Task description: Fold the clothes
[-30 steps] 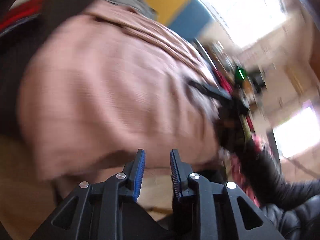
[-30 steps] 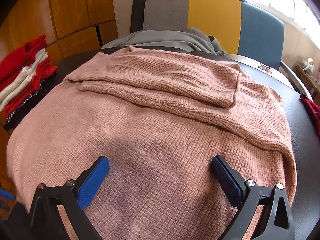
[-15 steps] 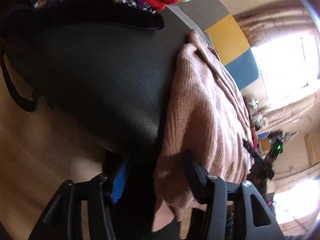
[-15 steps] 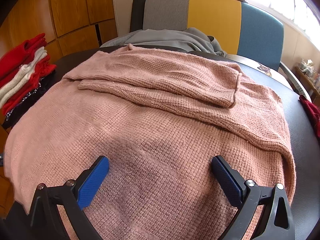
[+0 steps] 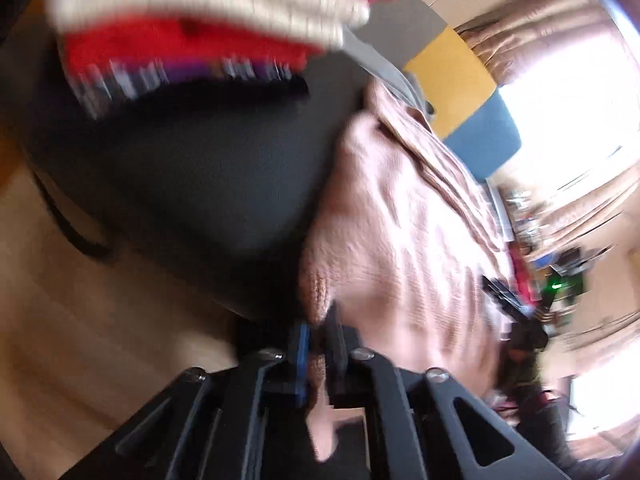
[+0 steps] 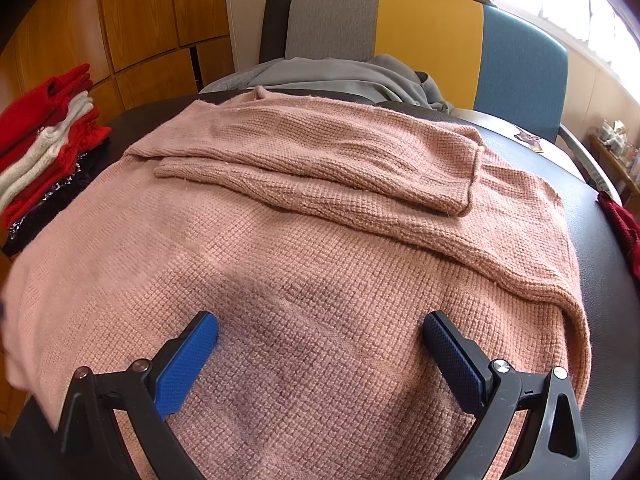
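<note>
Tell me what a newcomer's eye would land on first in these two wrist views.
The big pink knit sweater spread over the black table fills the right wrist view, sleeves folded across its upper half. The right gripper hangs wide open over its near hem, while the left gripper is shut on the sweater's edge at the table's side. A red and white stack of folded clothes sits at the table's left.

One pink sweater (image 6: 320,240); roughly five stacked garments (image 6: 44,144).
</note>
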### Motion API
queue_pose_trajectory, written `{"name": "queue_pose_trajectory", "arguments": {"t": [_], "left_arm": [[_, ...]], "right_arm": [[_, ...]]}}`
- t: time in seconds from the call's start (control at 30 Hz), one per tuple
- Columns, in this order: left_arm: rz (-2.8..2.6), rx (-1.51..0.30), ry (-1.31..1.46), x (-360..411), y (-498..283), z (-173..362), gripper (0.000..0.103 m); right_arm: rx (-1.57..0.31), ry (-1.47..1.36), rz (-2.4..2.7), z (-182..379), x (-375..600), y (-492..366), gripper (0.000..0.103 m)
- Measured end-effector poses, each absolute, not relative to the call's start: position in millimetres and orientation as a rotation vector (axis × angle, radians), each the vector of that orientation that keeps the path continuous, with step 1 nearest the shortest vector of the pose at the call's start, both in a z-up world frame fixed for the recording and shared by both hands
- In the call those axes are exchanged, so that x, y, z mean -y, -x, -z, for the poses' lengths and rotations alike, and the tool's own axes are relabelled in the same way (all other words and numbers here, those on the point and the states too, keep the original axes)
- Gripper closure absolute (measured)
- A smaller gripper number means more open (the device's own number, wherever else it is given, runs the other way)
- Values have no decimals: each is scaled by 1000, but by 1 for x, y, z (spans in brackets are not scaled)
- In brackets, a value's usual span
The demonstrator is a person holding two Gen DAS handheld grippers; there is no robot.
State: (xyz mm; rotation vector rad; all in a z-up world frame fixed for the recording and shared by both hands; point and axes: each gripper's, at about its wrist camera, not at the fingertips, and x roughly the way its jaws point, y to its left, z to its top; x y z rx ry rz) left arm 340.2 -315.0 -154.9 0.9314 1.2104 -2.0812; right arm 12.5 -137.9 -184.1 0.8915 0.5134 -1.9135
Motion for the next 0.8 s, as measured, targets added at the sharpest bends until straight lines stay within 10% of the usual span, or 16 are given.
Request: {"name": "queue_pose_trajectory", "arguments": {"t": [0.8], "left_arm": [[2276, -827, -1039, 300, -248, 142, 84]], "right_arm": [[-474, -950, 1845, 172, 75, -40, 0]]}}
